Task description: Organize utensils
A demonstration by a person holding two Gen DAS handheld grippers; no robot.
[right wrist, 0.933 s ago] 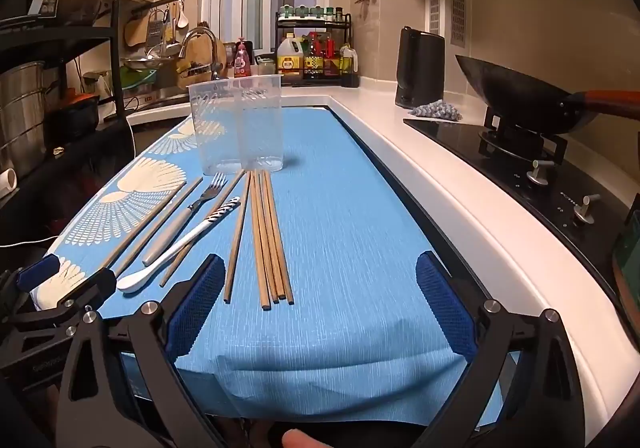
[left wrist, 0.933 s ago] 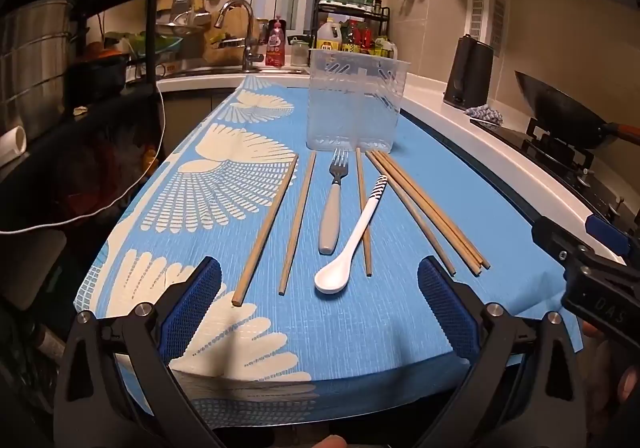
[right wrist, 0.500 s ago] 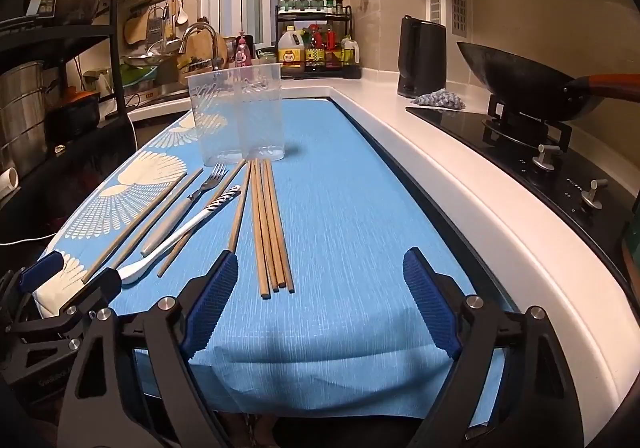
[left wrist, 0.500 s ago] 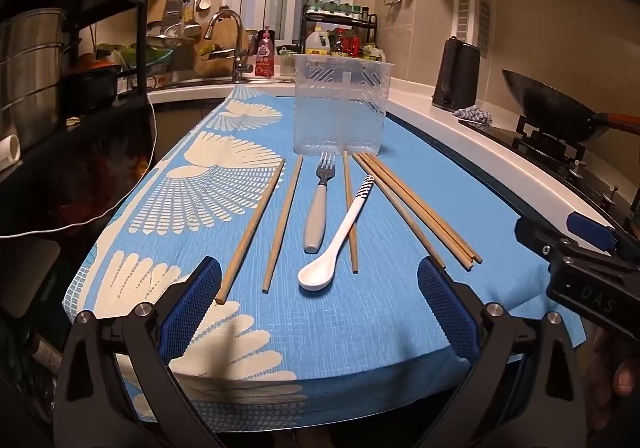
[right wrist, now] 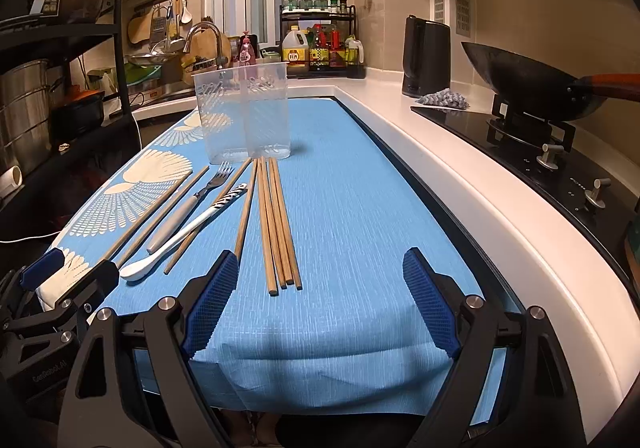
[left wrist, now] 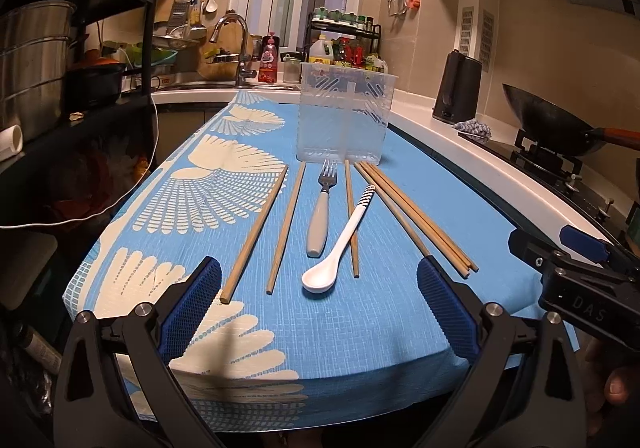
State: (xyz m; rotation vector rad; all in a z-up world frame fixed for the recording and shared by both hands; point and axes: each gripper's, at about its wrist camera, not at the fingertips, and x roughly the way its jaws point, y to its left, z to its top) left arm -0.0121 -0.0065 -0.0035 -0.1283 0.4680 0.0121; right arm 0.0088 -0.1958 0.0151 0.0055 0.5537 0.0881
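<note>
Both grippers, left point(left wrist: 318, 302) and right point(right wrist: 318, 298), hung wide open and empty. Four bamboo chopsticks point(right wrist: 276, 224) lay bundled before clear holder point(right wrist: 244, 115); looked light, stiff, roll-prone. Probably best pinched mid-length.

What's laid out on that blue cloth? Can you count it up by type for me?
Wooden chopsticks: 7 that can be told apart; the tight bundle may hide one more
Fork: 1
White spoon: 1
Clear plastic holder: 1
Total: 10
</note>
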